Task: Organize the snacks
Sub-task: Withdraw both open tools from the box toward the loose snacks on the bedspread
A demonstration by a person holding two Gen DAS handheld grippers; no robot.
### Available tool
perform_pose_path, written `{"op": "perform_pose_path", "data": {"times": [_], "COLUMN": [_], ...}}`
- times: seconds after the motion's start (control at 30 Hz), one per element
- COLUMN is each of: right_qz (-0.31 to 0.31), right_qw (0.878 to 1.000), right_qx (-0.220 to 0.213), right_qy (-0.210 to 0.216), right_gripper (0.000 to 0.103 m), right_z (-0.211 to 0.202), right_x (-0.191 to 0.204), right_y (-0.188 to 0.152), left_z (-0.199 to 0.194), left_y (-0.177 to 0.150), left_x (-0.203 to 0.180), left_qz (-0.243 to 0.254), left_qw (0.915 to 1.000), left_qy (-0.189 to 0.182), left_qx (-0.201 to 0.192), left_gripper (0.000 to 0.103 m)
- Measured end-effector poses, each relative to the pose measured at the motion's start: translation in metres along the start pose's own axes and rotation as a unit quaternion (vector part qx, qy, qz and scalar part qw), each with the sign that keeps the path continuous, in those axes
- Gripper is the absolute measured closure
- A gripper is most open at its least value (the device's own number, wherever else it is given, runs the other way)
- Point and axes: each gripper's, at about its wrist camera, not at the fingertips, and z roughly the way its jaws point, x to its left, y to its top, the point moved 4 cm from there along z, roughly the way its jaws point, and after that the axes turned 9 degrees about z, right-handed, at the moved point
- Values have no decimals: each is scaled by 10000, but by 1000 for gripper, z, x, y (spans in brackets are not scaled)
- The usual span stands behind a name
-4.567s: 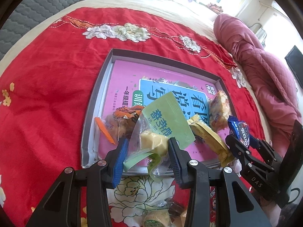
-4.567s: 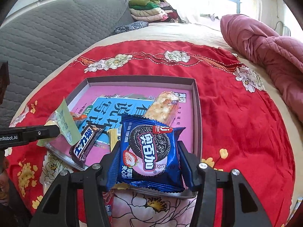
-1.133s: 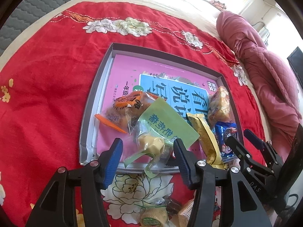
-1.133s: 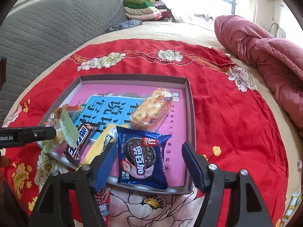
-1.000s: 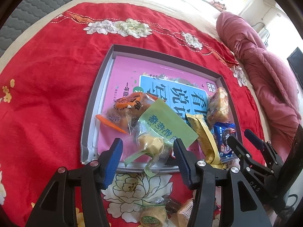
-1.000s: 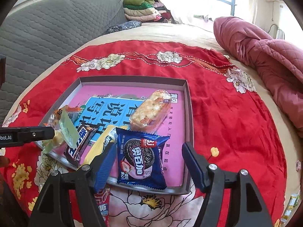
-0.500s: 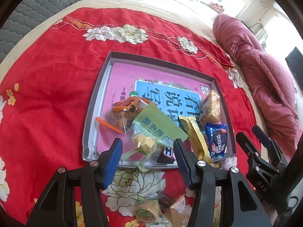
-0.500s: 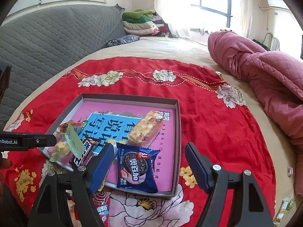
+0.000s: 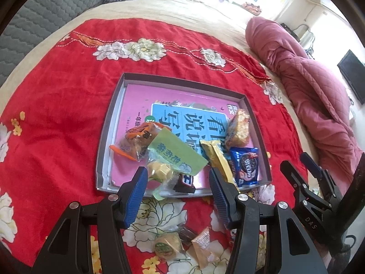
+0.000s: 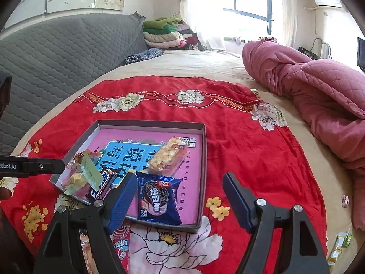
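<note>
Snacks lying in grey tray (image 10: pixel 203 146) on red floral cloth (image 10: pixel 246 157), blue cookie packet (image 10: pixel 157 197) at its near edge, left gripper (image 9: pixel 178 186) and right gripper (image 10: pixel 176 196) both hanging apart and empty, loose wrappers (image 9: pixel 180 244) sitting partly hidden behind the left fingers (image 9: pixel 134 194), pink quilt (image 10: pixel 319 96) bunching alongside.

My right gripper (image 10: pixel 176 199) gapes empty at lower centre, above the blue cookie packet (image 10: pixel 158 199) in the shallow grey tray (image 10: pixel 203 159).

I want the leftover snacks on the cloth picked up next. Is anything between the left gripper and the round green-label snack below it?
Nothing visible blocks it. The left gripper is open and empty, and the round green-label snack lies uncovered on the red cloth, beside other loose wrappers, outside the tray.
</note>
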Motion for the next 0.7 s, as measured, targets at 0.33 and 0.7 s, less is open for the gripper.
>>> {"op": "perform_pose_path", "data": {"times": [0.33,0.7], "right_qz": [231,264], "right_qw": [9997,9993], "right_qx": [62,254], "right_qy": [-25,13], "right_gripper": [26,26], "right_z": [-12,-20], "right_x": [-12,-11], "right_y": [-8,-26], "left_z": [-11,-10], "left_y": [-9,-35], "left_x": [-1,7], "left_qz": [41,88], "left_qw": [9999,9996], "left_qy": [-96,-81], "left_qx": [24,244], "left_gripper": [44,44]}}
